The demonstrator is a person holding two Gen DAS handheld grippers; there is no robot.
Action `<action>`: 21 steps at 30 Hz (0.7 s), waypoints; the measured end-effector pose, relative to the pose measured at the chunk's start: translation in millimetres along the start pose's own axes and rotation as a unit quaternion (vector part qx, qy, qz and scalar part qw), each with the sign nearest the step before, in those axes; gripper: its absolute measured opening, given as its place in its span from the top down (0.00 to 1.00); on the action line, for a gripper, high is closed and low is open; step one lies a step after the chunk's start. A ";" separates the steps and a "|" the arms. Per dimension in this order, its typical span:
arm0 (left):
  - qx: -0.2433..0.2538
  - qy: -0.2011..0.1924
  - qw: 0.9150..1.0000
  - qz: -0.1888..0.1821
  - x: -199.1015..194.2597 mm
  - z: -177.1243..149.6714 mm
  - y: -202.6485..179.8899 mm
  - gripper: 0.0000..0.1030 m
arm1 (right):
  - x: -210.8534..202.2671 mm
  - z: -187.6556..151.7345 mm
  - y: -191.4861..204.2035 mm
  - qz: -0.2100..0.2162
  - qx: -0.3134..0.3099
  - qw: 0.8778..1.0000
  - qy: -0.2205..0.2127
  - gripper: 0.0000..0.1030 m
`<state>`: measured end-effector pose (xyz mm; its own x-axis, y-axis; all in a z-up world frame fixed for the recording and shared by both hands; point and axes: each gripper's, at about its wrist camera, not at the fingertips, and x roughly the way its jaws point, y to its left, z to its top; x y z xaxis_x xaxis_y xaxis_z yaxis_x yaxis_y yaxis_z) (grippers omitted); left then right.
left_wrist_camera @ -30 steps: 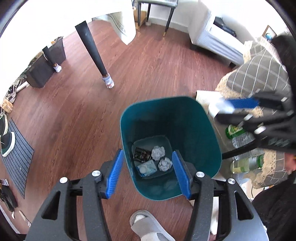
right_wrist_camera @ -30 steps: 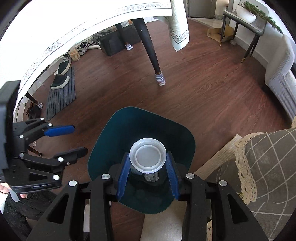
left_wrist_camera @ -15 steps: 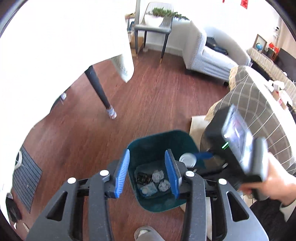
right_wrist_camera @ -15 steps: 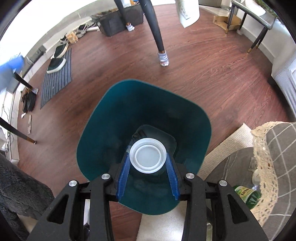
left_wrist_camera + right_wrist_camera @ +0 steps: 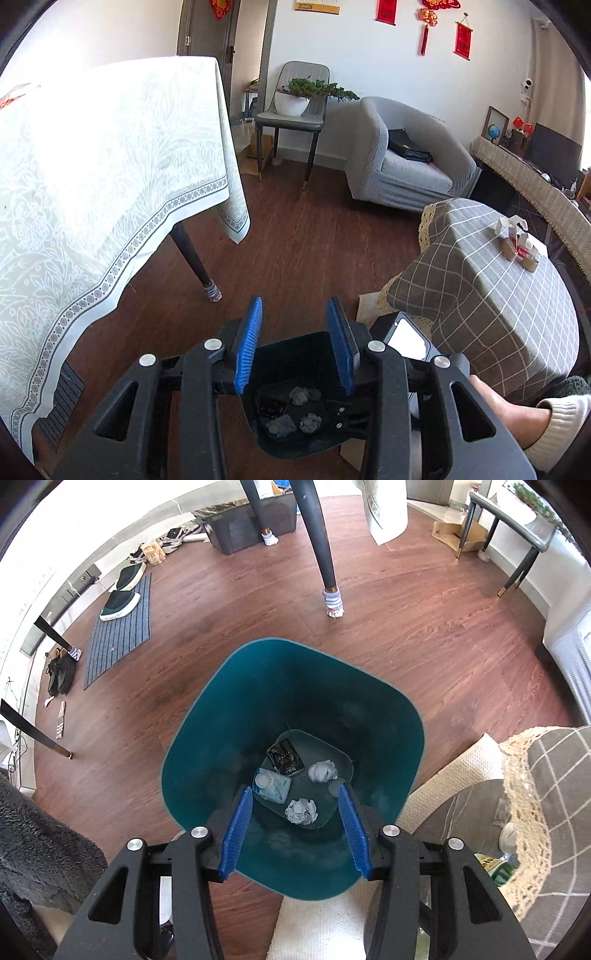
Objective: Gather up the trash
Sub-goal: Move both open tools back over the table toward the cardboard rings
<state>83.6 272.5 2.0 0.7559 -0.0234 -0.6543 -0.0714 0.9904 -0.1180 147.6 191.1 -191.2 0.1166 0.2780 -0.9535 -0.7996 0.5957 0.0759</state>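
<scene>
- Bin (image 5: 207, 775) on floor beneath right gripper (image 5: 295, 830); fingers just opening, empty, lid not visible
- Left gripper (image 5: 293, 347) clear above; fingers parted, empty

The right gripper (image 5: 295, 827) pointed steeply downward, its jaws just having opened, with nothing between them. The left gripper (image 5: 295, 347) angled more shallowly, jaws parted and empty. A hand (image 5: 517, 410) in a white cuff gripped the right gripper's handle.
</scene>
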 end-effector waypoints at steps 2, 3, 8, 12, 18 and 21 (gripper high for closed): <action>0.001 -0.010 1.000 -0.005 -6.4 7.1 -6.0 0.62 | -11.8 -0.3 -0.2 0.003 0.000 1.000 -0.012 0.52; 0.002 -0.014 1.000 -0.007 -10.1 10.2 -9.4 0.62 | -17.9 -0.1 -1.2 0.004 0.000 1.000 -0.019 0.52; 0.016 -0.031 0.999 -0.013 -20.3 23.4 -29.0 0.62 | -67.0 -1.2 -4.4 0.007 0.000 0.997 -0.071 0.52; 0.024 -0.041 0.999 -0.016 -25.1 31.5 -43.8 0.62 | -112.5 -6.2 -15.8 0.004 0.008 0.993 -0.118 0.55; 0.043 -0.051 0.997 -0.027 -29.0 44.2 -75.6 0.53 | -171.2 -26.5 -48.3 -0.012 0.034 0.984 -0.173 0.55; 0.054 -0.053 0.996 -0.036 -26.8 50.1 -96.0 0.47 | -196.3 -41.1 -68.2 -0.029 0.052 0.979 -0.196 0.55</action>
<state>102.8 184.8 68.3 0.8215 -0.0863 -0.5636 0.0515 0.9957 -0.0774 155.1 64.9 -21.2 0.3929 0.4966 -0.7739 -0.7231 0.6868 0.0735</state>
